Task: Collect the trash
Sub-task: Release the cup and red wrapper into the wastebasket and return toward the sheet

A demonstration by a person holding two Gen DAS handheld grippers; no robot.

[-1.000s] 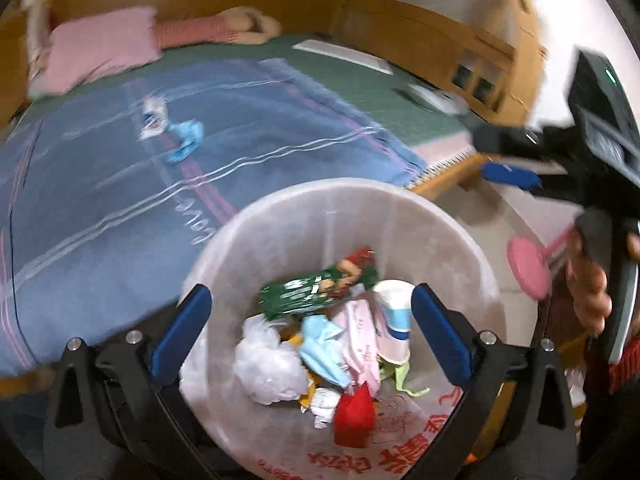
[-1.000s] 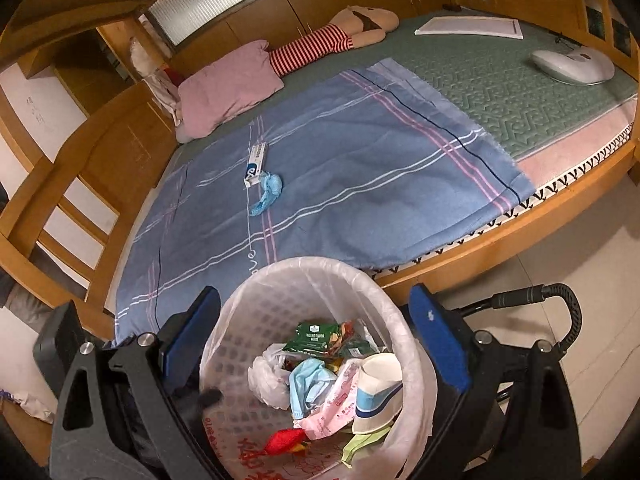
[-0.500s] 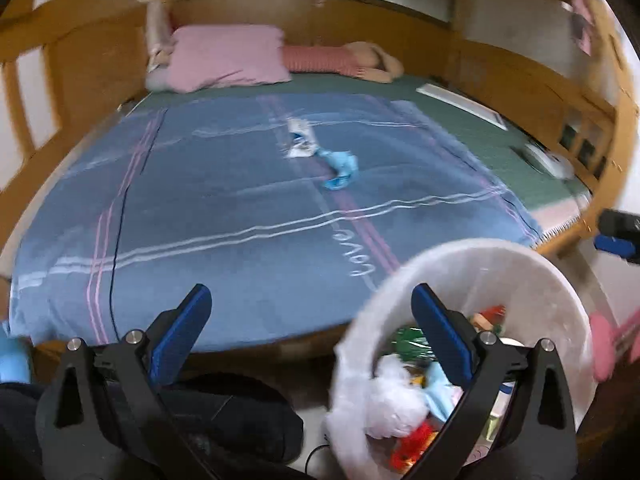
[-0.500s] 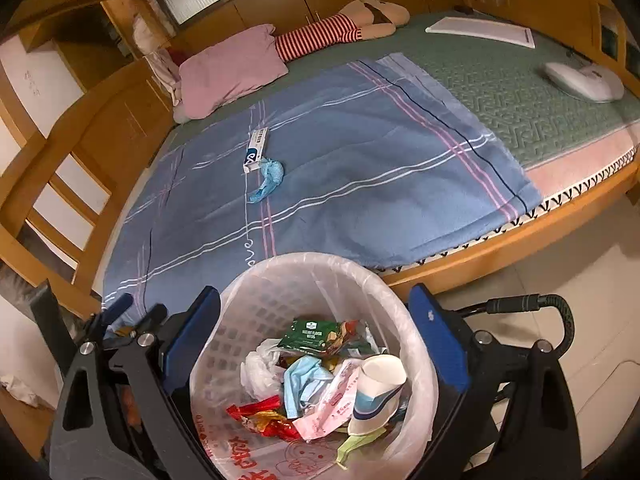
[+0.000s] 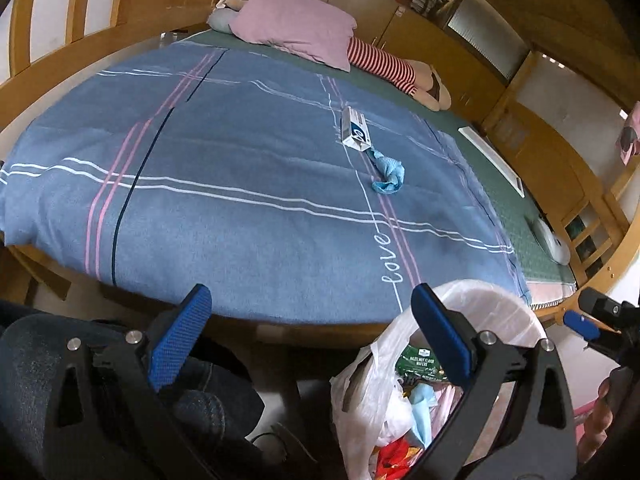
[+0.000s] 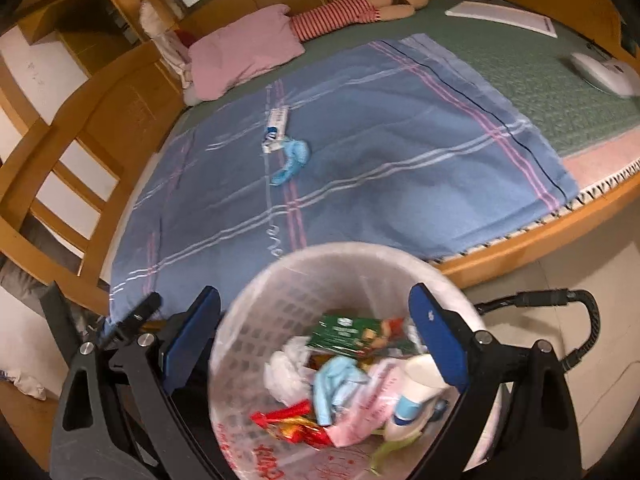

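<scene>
Trash on the bed, two pieces: one small white-and-blue box (image 5: 354, 130), flat, lying lengthwise on the blanket; one crumpled light-blue mask (image 5: 387, 171), touching the box's near end. Both sit on the blue blanket (image 5: 240, 184) near its middle, by a pink stripe and a white line; the same pair shows in the right wrist view as box (image 6: 277, 120) and mask (image 6: 295, 158). One bin (image 6: 360, 264), white lattice plastic with a clear liner printed in red, stands on the floor against the bed's near edge, well apart from the two pieces. Inside: one green wafer packet (image 6: 344, 330), one white crumpled bag, one light-blue mask, one pink wrapper, one paper cup with a blue band, one red wrapper. Left hand-held gripper (image 5: 312, 336): jaws wide apart, holding nothing, low before the bed edge with the bin at its right finger. Right hand-held gripper (image 6: 316, 332): jaws wide apart, holding nothing, above the bin's mouth. On the bed beyond: one pink pillow (image 5: 292, 20), one striped doll (image 5: 384, 66), green mattress cover (image 6: 520, 60).
</scene>
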